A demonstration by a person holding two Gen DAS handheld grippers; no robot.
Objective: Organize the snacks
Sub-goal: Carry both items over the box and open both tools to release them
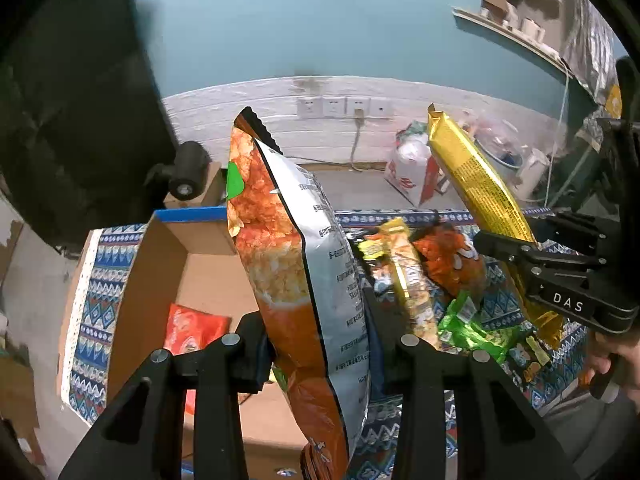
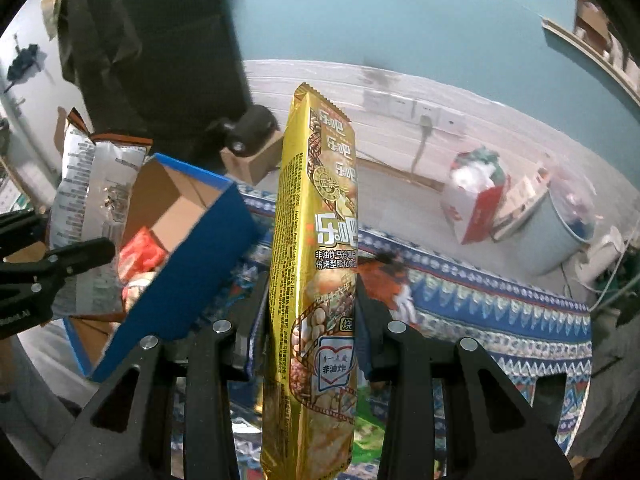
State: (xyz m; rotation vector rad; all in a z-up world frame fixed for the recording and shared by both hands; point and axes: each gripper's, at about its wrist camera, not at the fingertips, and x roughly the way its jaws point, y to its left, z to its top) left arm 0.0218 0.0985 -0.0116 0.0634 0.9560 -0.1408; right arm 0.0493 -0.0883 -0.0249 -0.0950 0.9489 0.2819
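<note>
My left gripper [image 1: 318, 344] is shut on an orange and silver chip bag [image 1: 296, 272] and holds it upright beside an open cardboard box [image 1: 160, 264] with blue outer walls. A red snack packet [image 1: 196, 332] lies inside the box. My right gripper [image 2: 312, 320] is shut on a long gold snack pack [image 2: 316, 264], held upright above the patterned cloth. In the left wrist view the right gripper [image 1: 532, 256] holds the gold pack [image 1: 480, 188] at the right. In the right wrist view the left gripper [image 2: 60, 260] and its chip bag [image 2: 88, 208] are at the left, by the box [image 2: 180, 272].
Several loose snack packets, orange [image 1: 448, 264], green [image 1: 476, 328] and yellow [image 1: 404, 268], lie on the blue patterned tablecloth [image 1: 96, 300]. Beyond the table are a red and white bag [image 2: 476, 204], a grey bin [image 2: 552, 236], wall sockets [image 1: 340, 108] and a black lamp [image 1: 184, 176].
</note>
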